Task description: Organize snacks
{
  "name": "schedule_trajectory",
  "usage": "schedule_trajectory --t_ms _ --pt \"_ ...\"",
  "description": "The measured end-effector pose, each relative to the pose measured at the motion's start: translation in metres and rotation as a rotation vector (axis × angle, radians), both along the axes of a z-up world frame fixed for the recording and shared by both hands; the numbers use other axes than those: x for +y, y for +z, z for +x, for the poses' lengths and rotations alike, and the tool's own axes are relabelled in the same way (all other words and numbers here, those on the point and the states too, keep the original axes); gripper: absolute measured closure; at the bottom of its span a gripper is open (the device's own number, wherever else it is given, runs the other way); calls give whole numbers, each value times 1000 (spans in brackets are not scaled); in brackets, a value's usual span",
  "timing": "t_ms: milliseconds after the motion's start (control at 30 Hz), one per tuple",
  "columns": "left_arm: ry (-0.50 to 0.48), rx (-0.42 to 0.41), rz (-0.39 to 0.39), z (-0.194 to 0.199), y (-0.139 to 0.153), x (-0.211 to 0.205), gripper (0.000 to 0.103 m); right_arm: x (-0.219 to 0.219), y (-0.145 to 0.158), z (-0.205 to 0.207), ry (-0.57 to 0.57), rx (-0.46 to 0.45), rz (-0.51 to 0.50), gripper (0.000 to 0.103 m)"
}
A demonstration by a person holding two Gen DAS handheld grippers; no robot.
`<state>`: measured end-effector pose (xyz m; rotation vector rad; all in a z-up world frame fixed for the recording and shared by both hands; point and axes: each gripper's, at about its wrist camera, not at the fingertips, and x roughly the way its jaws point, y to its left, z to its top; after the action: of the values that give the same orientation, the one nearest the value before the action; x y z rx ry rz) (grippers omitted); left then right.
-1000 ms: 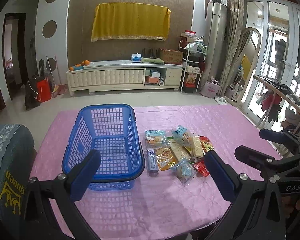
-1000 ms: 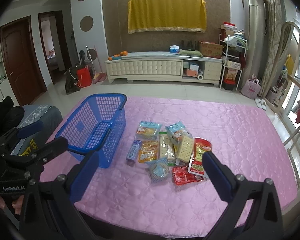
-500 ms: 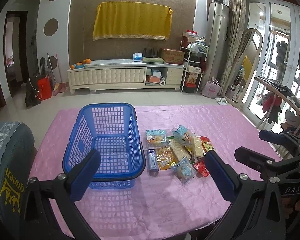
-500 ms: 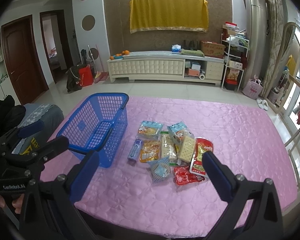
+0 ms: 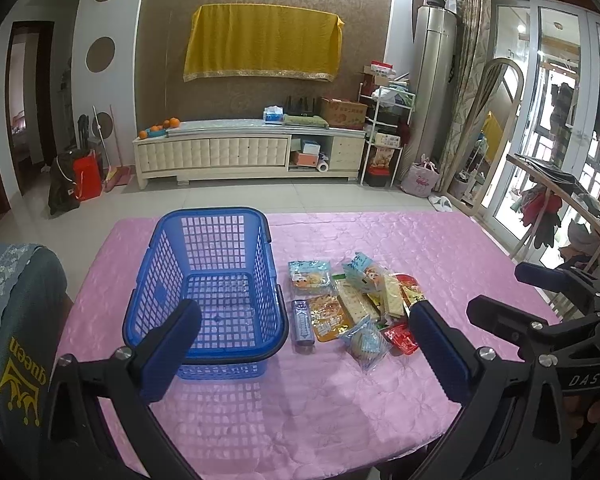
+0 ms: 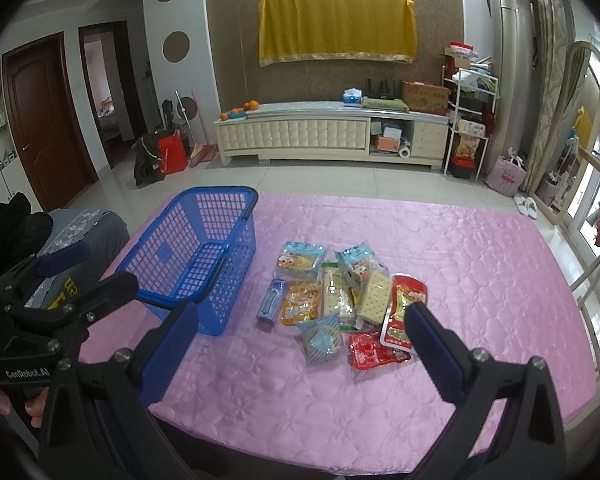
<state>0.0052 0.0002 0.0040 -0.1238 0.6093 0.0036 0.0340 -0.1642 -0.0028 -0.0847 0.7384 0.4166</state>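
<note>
Nearest the cameras, the left gripper (image 5: 305, 354) hangs over the near edge of the pink tablecloth (image 5: 440, 256), its blue-padded fingers (image 5: 168, 354) spread wide with nothing between them. The right gripper (image 6: 300, 354) is spread just as wide and also holds nothing — neither one touches the basket or any packet.

Just beyond stands the blue basket (image 5: 216, 280), upright on the cloth, its mesh floor bare and its handle folded down along the rim.

Right beside it lies the pile of snacks (image 6: 340, 300), all loose on the cloth: a blue-striped packet (image 6: 321, 338) and a red packet (image 6: 374, 354) closest, a purple gum pack (image 6: 272, 304) by the basket wall, then an orange packet (image 6: 302, 304), cracker sleeves (image 6: 374, 298) and a red-and-yellow pouch (image 6: 404, 312) — the two light-blue bags (image 6: 302, 260) lie farthest.

Across the floor a white TV cabinet (image 6: 332, 132) stands under a yellow cloth (image 6: 336, 28).
</note>
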Motion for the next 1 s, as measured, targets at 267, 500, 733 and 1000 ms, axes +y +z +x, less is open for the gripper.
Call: schedule_trajectory --t_ms 267,500,733,1000 --pt "1 0 -4 2 0 0 0 -1 -1 -1 0 3 2 0" --pt "2 -2 -6 1 0 0 0 0 -1 -1 1 1 3 0" --pt "4 -1 -2 0 2 1 0 0 0 -1 9 4 10 0" --pt "-4 -27 22 6 14 -2 0 -1 7 2 16 -18 18 0"
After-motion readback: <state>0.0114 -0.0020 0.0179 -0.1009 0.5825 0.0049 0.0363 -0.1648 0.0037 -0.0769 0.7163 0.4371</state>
